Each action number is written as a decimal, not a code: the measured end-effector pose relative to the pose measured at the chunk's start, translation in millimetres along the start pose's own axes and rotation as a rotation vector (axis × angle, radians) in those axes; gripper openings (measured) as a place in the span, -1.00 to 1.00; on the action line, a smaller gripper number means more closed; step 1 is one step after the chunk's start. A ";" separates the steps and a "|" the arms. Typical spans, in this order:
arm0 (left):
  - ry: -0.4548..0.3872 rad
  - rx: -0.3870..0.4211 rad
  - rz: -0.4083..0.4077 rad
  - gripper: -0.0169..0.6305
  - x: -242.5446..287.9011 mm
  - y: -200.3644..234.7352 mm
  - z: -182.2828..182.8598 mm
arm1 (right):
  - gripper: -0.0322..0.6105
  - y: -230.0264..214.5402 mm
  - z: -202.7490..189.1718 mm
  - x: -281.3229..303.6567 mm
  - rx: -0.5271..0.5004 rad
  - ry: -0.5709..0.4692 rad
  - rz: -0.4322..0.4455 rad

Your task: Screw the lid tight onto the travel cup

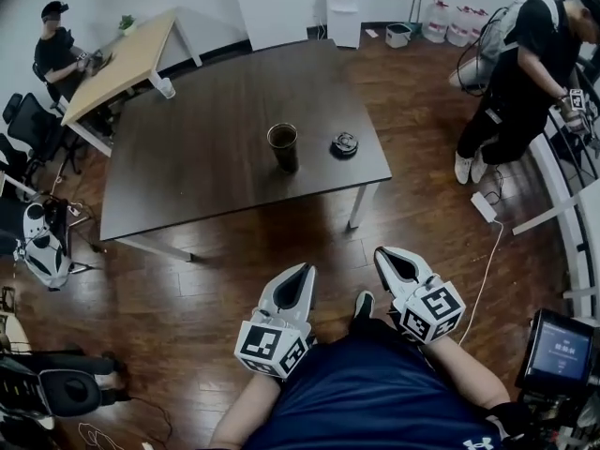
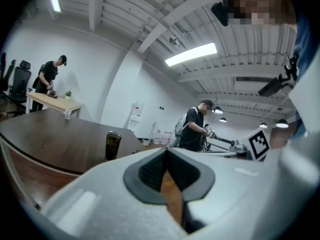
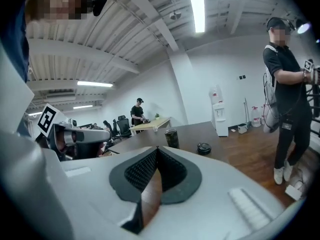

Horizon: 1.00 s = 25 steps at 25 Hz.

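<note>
Hovering short of the table (image 1: 216,157), left gripper (image 1: 302,275) and right gripper (image 1: 386,257) hold jaws together, empty; travel cup (image 1: 282,146) and lid (image 1: 344,143) sit ahead.

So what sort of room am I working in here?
Most likely an open office or lab workspace: a water dispenser stands at the back, office chairs sit by a light wooden desk where a person works, and the floor is wood.

Navy short-sleeved shirt (image 1: 375,392), white logo
</note>
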<state>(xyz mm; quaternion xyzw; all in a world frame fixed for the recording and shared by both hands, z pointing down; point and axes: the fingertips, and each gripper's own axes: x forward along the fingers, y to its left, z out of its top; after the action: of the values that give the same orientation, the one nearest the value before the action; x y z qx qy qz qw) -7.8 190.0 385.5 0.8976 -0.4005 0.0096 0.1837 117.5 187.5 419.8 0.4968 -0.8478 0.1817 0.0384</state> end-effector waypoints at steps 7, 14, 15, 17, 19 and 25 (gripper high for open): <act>-0.015 0.019 0.135 -0.93 34.3 15.8 32.5 | -0.87 -49.8 21.8 25.6 0.012 0.032 0.122; 0.008 0.026 0.167 -0.83 65.7 66.3 33.0 | -0.87 -92.9 12.2 80.6 -0.037 0.092 0.121; 0.011 0.033 0.159 -0.80 72.8 76.9 32.8 | -0.87 -98.3 10.8 91.3 -0.048 0.101 0.112; 0.029 0.057 0.143 -0.75 88.3 100.8 28.4 | -0.87 -110.1 6.2 113.0 -0.082 0.131 0.086; 0.065 0.083 0.127 -0.69 101.9 128.9 21.5 | -0.87 -121.8 -4.4 136.3 -0.131 0.197 0.056; 0.171 0.070 0.018 -0.50 137.0 197.5 9.4 | -0.76 -169.7 -3.8 195.9 -0.273 0.354 -0.060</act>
<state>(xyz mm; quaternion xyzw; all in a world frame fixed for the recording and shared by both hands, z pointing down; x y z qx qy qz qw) -58.7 -32.0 462.9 0.8958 -0.3907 0.1021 0.1856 163.8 -48.2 517.3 0.4721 -0.8295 0.1483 0.2590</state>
